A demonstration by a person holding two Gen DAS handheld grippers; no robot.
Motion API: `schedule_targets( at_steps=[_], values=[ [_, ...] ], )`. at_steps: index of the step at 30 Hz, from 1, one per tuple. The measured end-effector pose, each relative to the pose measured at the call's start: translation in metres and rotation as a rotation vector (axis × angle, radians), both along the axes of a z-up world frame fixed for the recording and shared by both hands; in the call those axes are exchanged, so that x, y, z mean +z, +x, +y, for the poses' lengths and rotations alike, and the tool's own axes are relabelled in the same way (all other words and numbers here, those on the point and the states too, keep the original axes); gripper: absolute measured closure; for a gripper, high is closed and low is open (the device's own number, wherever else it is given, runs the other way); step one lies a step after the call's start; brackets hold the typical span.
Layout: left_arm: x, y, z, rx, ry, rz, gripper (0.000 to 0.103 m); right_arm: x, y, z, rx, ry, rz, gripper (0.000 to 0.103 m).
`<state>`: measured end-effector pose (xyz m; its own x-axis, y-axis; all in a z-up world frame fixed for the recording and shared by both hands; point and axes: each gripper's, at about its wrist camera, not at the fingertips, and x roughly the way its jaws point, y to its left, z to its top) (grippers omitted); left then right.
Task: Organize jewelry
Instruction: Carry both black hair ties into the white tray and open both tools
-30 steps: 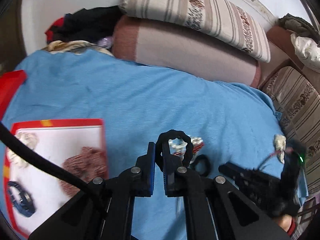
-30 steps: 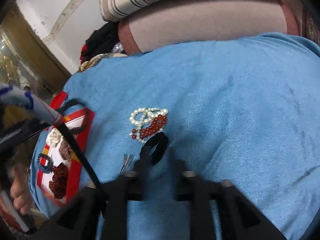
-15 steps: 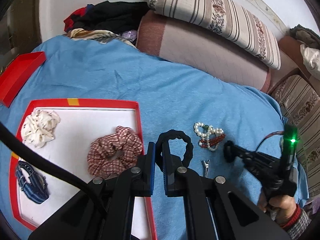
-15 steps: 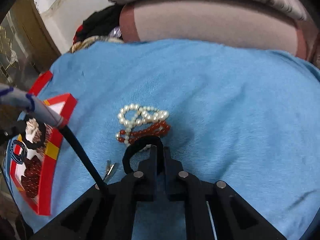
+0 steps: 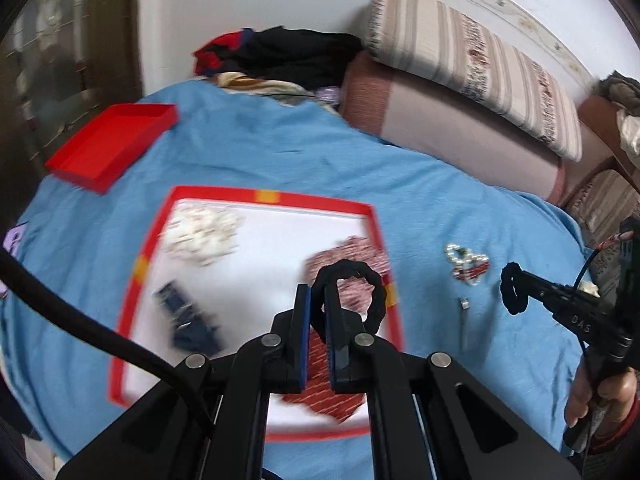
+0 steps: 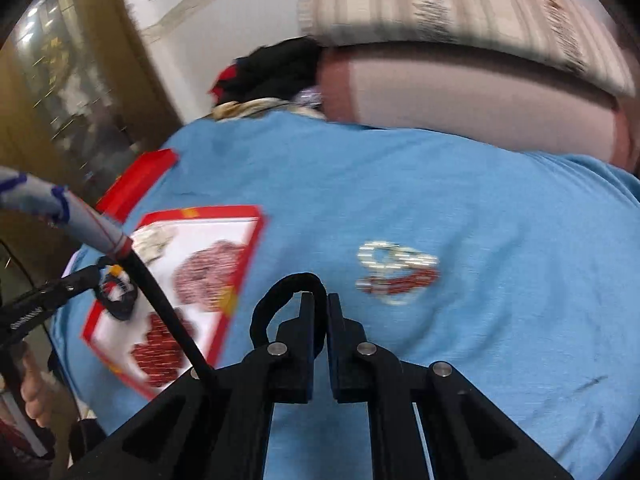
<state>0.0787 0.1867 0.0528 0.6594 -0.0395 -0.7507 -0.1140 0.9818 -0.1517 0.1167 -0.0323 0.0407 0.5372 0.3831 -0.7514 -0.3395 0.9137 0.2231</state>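
The black hair tie (image 6: 280,300) looks light, soft and stretchy, pinched by its band in the closed right gripper (image 6: 318,304), while the left gripper (image 5: 318,300) likewise clamps another black hair tie (image 5: 360,280).

1. Your surface is a bed under a blue sheet (image 5: 280,168).
2. At its centre lies a red-rimmed white tray (image 5: 260,197).
3. At ten o'clock sits an empty red lid (image 5: 108,148).
4. At three o'clock lie the bead bracelets (image 5: 468,264), with a small metal clip (image 5: 464,306) beside them.
5. At twelve o'clock, pillows (image 5: 452,128) and heaped clothes (image 5: 288,56).
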Motion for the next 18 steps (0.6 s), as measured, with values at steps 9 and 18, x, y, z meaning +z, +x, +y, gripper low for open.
schedule_targets(
  at_steps=[9,18],
  values=[
    [-0.03,-0.033,0.051,0.091,0.015,0.067,0.097,-0.014,-0.001,0.112,0.188,0.035,0.057,0.097],
    [-0.059,-0.04,0.078,0.141,-0.012,0.121,0.097,-0.054,0.03,0.181,0.249,-0.004,0.134,0.097]
  ],
)
